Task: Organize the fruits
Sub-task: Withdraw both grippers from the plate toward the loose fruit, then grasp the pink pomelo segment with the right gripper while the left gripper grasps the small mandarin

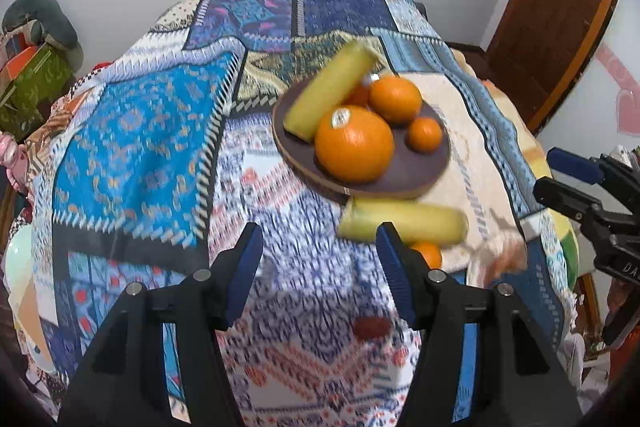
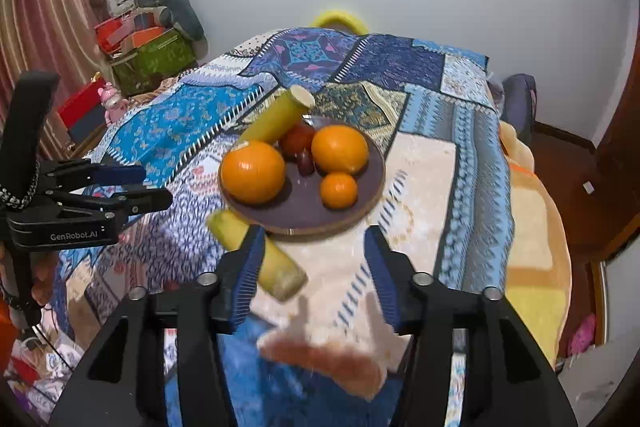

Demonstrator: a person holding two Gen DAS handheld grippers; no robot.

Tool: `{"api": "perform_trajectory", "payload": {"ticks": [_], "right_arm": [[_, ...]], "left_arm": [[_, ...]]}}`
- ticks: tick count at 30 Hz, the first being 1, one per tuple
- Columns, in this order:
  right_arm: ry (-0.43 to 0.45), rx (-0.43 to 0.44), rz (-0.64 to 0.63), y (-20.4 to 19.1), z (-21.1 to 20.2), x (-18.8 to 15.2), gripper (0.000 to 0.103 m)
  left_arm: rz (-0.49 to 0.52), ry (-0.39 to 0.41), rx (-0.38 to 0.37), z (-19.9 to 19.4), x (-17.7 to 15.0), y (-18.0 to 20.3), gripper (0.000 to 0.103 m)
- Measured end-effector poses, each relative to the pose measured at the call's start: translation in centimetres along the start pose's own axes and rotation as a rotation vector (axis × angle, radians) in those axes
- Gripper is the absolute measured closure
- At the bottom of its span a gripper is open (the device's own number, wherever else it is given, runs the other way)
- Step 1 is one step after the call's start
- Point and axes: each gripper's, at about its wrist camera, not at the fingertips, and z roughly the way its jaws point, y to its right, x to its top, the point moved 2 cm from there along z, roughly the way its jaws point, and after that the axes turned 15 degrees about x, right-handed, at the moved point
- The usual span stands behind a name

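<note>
Left hand-held gripper point(image 1: 320, 259): jaws apart, nothing between the pads, only patterned cloth point(image 1: 140, 147) showing through the gap. Right hand-held gripper point(image 2: 316, 259): also released, empty; its left finger point(image 2: 244, 279) overlaps a yellow-green cylinder fruit point(image 2: 276, 267) in the picture, but contact can't be confirmed.

Just ahead of both grippers, a round dark plate point(image 2: 304, 215) sits on the cloth-covered worktop. On it: a large orange with sticker point(image 1: 354, 145), a second orange point(image 1: 395, 99), a small orange point(image 1: 425, 134), a red fruit point(image 2: 297, 141), a small dark fruit point(image 2: 305, 162), and another yellow-green cylinder fruit point(image 1: 330, 95) leaning across the far-left rim.

The loose cylinder fruit lies on the cloth just beside the plate's near edge, off the plate. In the left view, one more small orange point(image 1: 429, 254) sits close behind the right finger, partly hidden. A blurred orange-brown object point(image 2: 332, 363) lies below the right gripper; can't identify it. A small dark red spot point(image 1: 372, 327) sits under the left gripper.
</note>
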Motion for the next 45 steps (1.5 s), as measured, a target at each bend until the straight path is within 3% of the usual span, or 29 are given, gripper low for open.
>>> {"api": "perform_trajectory", "payload": {"ticks": [10,17,22,25,29,32,34,38,40,45], "right_arm": [[-0.14,-0.057,-0.008,1.0,0.3,-5.2,0.041],[-0.245,-0.041,0.006,1.8,2.8,-8.6,0.041],[-0.244,-0.047,-0.027,1.7,3.9,-8.7,0.02],[-0.249,-0.057,-0.057,1.8,4.8,-8.6,0.018],[-0.232,0.015,0.023,3.4,5.5,-8.3,0.016],[-0.215,0.016,0.03,3.6,5.9,-7.8,0.016],[-0.21,0.02,0.024,3.4,5.9,-7.7,0.028],[-0.206,0.005,0.025,3.5,5.6,-7.6,0.04],[-0.201,-0.001,0.037,3.9,5.2,-7.7,0.052],[-0.179,-0.014,0.079,4.9,4.3,-8.0,0.059]], "left_arm": [[0.021,-0.079,-0.026,0.7,-4.1,2.0,0.038],[0.071,-0.121,-0.067,1.6,-4.4,4.8,0.038],[0.097,-0.123,-0.08,2.6,-3.8,6.5,0.038],[0.089,-0.133,-0.088,3.4,-3.4,7.0,0.038],[0.088,-0.131,-0.096,4.0,-3.0,7.5,0.039],[0.095,-0.12,-0.097,4.2,-2.7,8.1,0.042],[0.095,-0.12,-0.099,4.4,-2.5,8.2,0.045],[0.083,-0.115,-0.103,4.7,-2.3,8.5,0.053],[0.083,-0.112,-0.104,4.8,-2.3,8.7,0.053],[0.087,-0.102,-0.113,4.8,-2.2,8.9,0.069]]}}
